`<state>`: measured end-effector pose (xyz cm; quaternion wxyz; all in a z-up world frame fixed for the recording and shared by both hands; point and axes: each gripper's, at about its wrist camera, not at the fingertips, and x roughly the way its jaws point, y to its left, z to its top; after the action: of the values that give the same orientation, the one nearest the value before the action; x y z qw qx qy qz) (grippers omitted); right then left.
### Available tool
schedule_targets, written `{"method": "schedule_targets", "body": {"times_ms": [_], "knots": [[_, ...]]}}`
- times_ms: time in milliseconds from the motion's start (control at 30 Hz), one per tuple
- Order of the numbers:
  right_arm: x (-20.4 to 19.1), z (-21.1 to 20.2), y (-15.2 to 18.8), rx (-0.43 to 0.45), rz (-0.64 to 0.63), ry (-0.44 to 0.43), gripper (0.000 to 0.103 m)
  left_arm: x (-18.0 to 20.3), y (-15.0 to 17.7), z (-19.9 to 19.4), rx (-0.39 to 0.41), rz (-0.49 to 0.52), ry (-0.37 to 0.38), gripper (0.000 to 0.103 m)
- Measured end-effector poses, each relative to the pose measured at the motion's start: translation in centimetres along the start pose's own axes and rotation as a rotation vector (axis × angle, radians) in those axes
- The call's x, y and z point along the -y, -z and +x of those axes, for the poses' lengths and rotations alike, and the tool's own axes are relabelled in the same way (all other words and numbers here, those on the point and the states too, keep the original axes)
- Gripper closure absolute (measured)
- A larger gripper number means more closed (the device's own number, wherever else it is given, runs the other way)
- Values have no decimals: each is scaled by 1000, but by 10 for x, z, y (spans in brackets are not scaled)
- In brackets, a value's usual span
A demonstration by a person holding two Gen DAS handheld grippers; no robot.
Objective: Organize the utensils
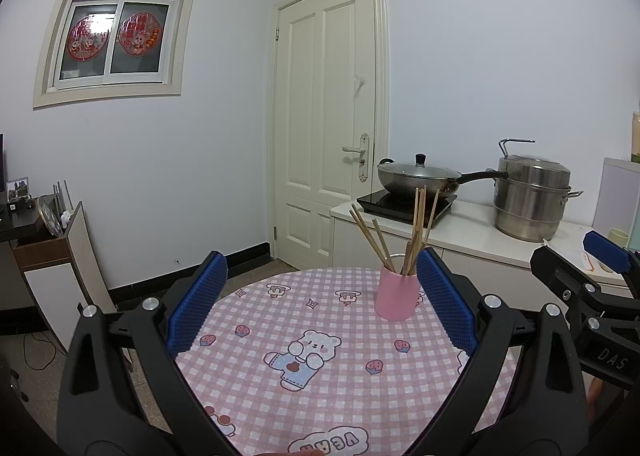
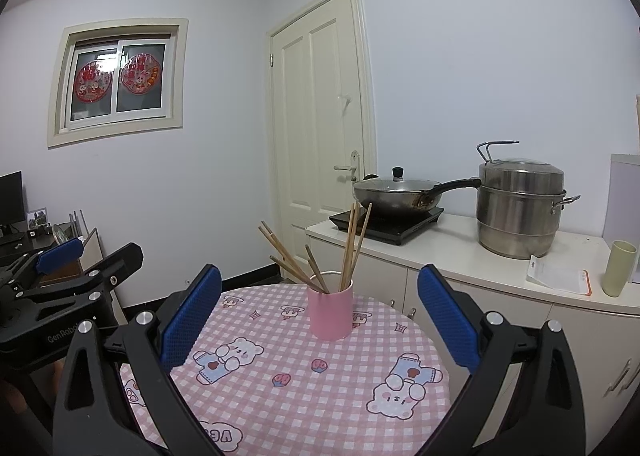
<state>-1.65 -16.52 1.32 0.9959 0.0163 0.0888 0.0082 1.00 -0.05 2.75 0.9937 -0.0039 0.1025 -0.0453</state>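
Note:
A pink cup [image 1: 397,294] stands upright on the far part of the round table [image 1: 320,384] with a pink checked cloth. Several wooden chopsticks [image 1: 416,232] stand in it, fanned out. In the right wrist view the cup [image 2: 330,314] and chopsticks [image 2: 352,248] sit straight ahead. My left gripper [image 1: 322,288] is open and empty, held above the near table, the cup beside its right finger. My right gripper [image 2: 320,302] is open and empty, with the cup farther off between its fingers. Each gripper shows at the edge of the other's view.
A white counter [image 2: 500,268] runs behind the table on the right, with a lidded wok [image 2: 400,192] on an induction hob, a steel steamer pot [image 2: 520,208], a pale green cup [image 2: 618,274] and a paper. A closed door [image 1: 324,128] lies behind. A dark desk [image 1: 24,224] stands left.

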Motion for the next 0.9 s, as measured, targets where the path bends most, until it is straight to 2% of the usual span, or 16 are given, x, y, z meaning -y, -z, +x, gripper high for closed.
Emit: {"method": "schedule_targets", "body": {"times_ms": [900], "knots": [[-3,1,0,-6,0,-14,8,5,-1,0,1,5,-3,9]]}}
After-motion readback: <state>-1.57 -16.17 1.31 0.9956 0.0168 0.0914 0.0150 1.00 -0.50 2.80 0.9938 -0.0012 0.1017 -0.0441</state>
